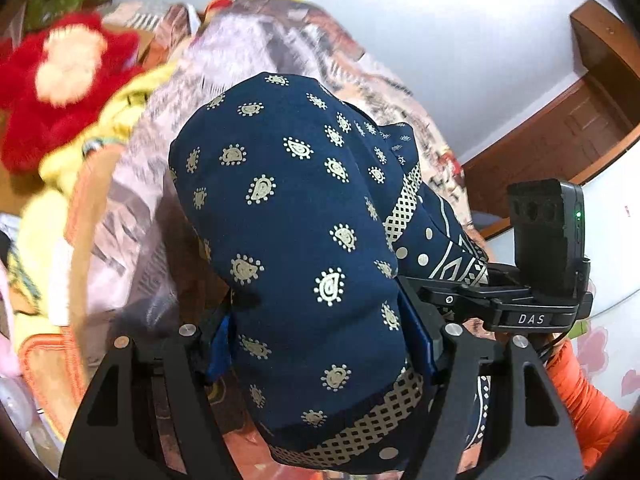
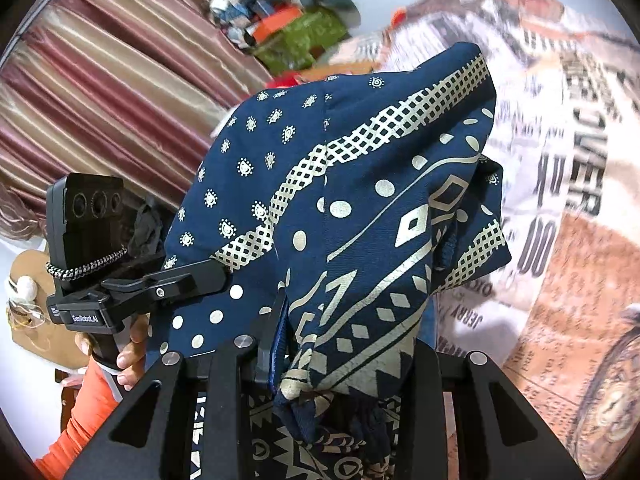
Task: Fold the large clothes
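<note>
A navy garment [image 1: 288,216] with cream paisley dots and a checked band drapes over my left gripper [image 1: 320,344] and hides its fingertips; the blue pads press its sides. The same garment [image 2: 360,208] covers my right gripper [image 2: 348,344], whose one blue pad [image 2: 280,340] shows against the cloth. Both grippers are shut on the garment and hold it up, close together. The right gripper's body [image 1: 544,264] shows in the left wrist view, the left one's body [image 2: 100,248] in the right wrist view.
A newspaper-print sheet [image 2: 560,200] covers the bed [image 1: 248,48] beneath. A red plush toy [image 1: 60,84] and yellow cloth [image 1: 120,120] lie at the left. Striped curtains [image 2: 100,92] hang at the left, a wooden door [image 1: 580,120] at the right. An orange sleeve [image 1: 580,392] is near.
</note>
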`<control>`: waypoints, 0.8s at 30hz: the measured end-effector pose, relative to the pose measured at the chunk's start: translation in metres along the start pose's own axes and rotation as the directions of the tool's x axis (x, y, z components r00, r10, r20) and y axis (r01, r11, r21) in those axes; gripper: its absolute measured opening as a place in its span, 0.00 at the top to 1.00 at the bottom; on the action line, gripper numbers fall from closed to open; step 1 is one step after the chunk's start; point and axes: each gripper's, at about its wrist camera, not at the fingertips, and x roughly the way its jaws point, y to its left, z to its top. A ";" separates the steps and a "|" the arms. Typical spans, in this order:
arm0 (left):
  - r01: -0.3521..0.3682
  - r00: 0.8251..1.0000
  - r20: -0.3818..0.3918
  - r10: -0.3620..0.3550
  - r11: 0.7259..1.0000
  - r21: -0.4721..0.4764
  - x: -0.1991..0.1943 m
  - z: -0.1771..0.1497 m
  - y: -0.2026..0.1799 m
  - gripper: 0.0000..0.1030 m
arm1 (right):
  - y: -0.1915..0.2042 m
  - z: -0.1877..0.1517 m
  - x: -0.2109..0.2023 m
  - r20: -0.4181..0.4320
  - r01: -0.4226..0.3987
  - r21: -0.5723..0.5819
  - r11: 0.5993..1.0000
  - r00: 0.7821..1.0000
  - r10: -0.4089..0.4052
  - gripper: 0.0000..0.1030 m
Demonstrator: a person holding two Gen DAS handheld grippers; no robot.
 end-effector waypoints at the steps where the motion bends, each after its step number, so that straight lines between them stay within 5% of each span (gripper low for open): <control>1: 0.001 1.000 -0.014 -0.001 1.000 -0.009 0.009 -0.001 0.006 0.32 | -0.006 -0.001 0.008 -0.015 0.008 0.005 1.000 1.000 -0.008 0.71; 7: 0.000 0.998 -0.068 -0.001 1.000 -0.023 0.052 -0.007 0.024 0.32 | -0.045 -0.001 0.045 -0.093 0.035 0.047 0.998 0.995 -0.031 0.71; 14: -0.103 0.994 -0.027 0.104 0.994 0.037 0.029 -0.021 0.009 0.32 | -0.054 -0.005 0.031 -0.115 0.081 -0.034 0.996 0.990 -0.084 0.65; 19: -0.263 0.961 0.121 0.248 0.956 0.129 -0.018 -0.020 -0.020 0.32 | -0.035 -0.011 -0.013 -0.015 0.205 -0.160 0.966 0.977 -0.210 0.64; 24: -0.305 0.942 0.208 0.264 0.933 0.193 -0.046 -0.034 -0.051 0.32 | 0.011 -0.017 -0.043 0.108 0.240 -0.270 0.932 0.970 -0.219 0.59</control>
